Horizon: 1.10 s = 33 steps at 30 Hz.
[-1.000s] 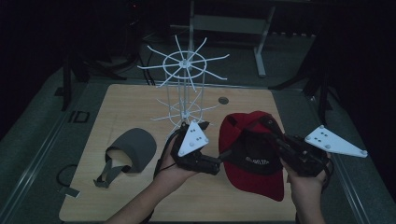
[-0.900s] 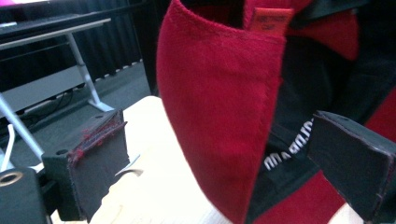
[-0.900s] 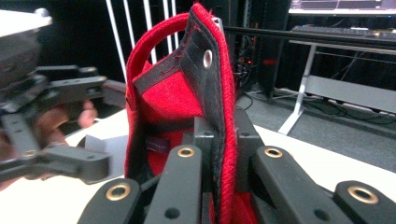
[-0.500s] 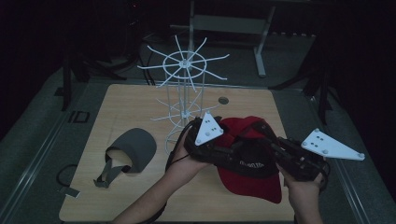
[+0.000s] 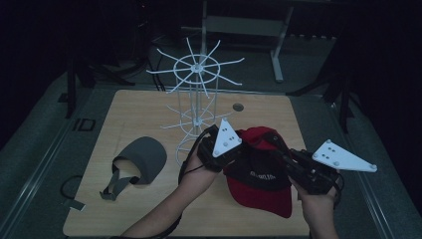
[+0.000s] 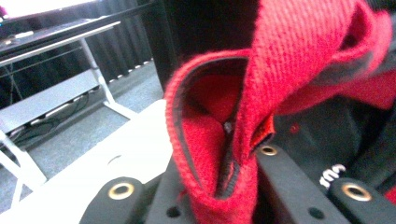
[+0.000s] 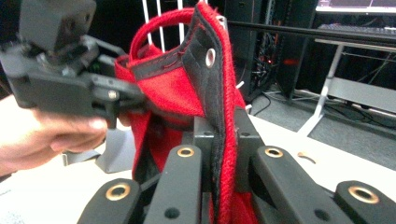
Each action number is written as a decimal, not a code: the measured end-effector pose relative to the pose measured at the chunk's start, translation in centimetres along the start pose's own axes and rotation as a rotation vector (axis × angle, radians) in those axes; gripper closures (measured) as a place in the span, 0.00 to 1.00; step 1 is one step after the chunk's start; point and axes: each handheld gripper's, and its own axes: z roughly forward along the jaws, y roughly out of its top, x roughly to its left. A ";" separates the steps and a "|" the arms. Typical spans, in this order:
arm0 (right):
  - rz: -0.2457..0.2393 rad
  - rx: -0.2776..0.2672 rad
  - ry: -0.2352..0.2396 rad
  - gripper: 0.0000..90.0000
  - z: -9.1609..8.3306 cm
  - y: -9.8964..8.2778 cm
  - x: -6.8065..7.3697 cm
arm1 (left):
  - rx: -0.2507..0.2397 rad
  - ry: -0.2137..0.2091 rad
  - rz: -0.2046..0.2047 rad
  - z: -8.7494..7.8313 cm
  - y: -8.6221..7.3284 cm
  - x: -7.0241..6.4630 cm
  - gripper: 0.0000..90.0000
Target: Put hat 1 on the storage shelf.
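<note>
Both grippers are now gripping the red cap (image 5: 259, 172) just above the bench (image 5: 139, 109): left gripper (image 5: 234, 149) jaws just closed on its rim, right gripper (image 5: 278, 154) clamping the band. Hanging it on the wire rack (image 5: 196, 99) isn't done yet; grey cap (image 5: 142, 159) is lying untouched.

Light wooden table (image 5: 144, 107), white wire rack (image 5: 196, 107) standing near its middle, grey cap (image 5: 142, 159) left of the rack, small dark disc (image 5: 238, 107), perhaps a hole, right of it
</note>
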 end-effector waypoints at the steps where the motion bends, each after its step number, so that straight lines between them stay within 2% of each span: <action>1: 0.000 0.000 0.000 0.94 0.0 0.0 0.0 | 0.000 0.000 0.000 0.0 0.0 0.0 0.99; 2: 0.010 0.002 0.003 0.94 0.0 -0.4 0.0 | 0.014 0.003 0.019 0.1 0.2 -0.1 1.00; 5: 0.014 0.003 0.002 0.93 -0.2 -0.9 -0.1 | 0.029 0.008 0.039 0.2 0.5 -0.5 1.00; 8: 0.016 0.002 -0.001 0.92 -0.5 -1.5 -0.1 | 0.042 0.013 0.050 0.3 0.9 -0.8 1.00; 12: 0.012 0.006 -0.001 0.86 -1.0 -2.2 0.1 | 0.036 0.007 0.055 0.5 1.4 -1.1 1.00; 17: -0.004 0.025 0.036 0.77 -1.6 -3.0 0.4 | 0.025 -0.012 0.062 0.4 2.0 -1.4 1.00; 21: -0.031 0.035 0.066 0.62 -2.0 -3.3 0.7 | 0.018 -0.020 0.061 0.4 2.1 -1.4 1.00; 23: -0.051 0.036 0.098 0.55 -2.3 -3.3 0.7 | 0.014 -0.026 0.066 0.3 2.1 -1.3 1.00; 26: -0.066 0.019 0.133 0.52 -2.9 -3.4 0.7 | 0.013 -0.031 0.060 0.2 2.0 -1.0 1.00; 29: -0.071 0.004 0.135 0.51 -3.3 -3.3 0.7 | 0.007 -0.028 0.056 0.1 1.9 -0.7 1.00; 30: -0.064 -0.028 0.156 0.51 -3.9 -3.0 0.4 | 0.004 -0.051 0.071 0.0 1.7 -0.5 1.00; 31: -0.065 -0.031 0.151 0.51 -4.1 -2.8 0.3 | 0.004 -0.051 0.071 0.0 1.7 -0.5 1.00; 32: -0.073 -0.031 0.142 0.52 -4.2 -2.6 0.1 | -0.019 -0.121 0.096 -0.2 1.4 -0.2 1.00; 33: -0.078 -0.030 0.129 0.52 -4.3 -2.4 -0.1 | -0.025 -0.132 0.110 -0.3 1.3 -0.2 1.00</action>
